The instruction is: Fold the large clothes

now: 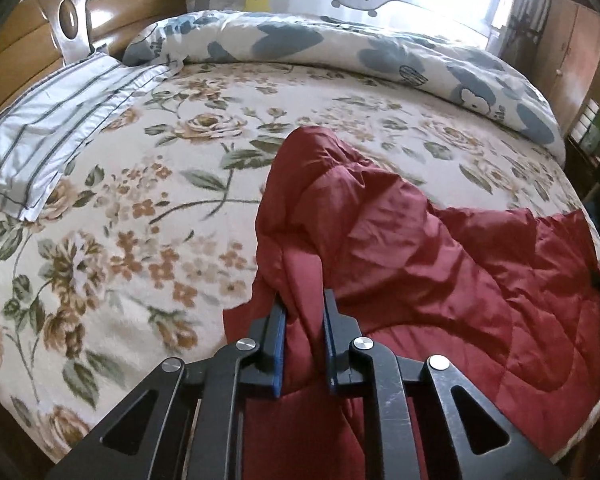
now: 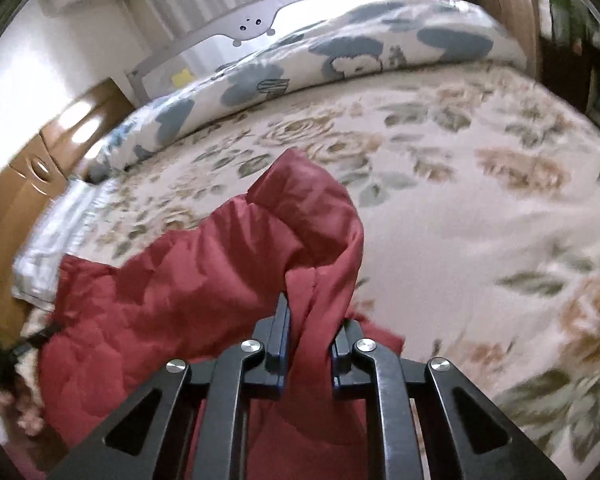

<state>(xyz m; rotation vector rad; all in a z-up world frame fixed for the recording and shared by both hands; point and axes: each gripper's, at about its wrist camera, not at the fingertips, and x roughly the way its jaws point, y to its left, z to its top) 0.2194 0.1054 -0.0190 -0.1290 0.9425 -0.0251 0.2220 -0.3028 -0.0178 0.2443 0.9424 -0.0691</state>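
A rose-patterned bedspread (image 1: 148, 216) covers the bed; a striped pillow (image 1: 56, 136) lies by the wooden headboard (image 1: 28, 40), a blue-flowered quilt (image 1: 340, 52) rolled along the far edge.

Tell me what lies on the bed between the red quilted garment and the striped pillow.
Only bare flowered bedspread lies between the red garment and the striped pillow. The left wrist view shows it most clearly.

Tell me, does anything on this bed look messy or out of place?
Only the red garment: it is bunched and creased, pinched by the left gripper and the right gripper. The blue-patterned duvet lies rolled along the far edge. Nothing looks spilled or torn.
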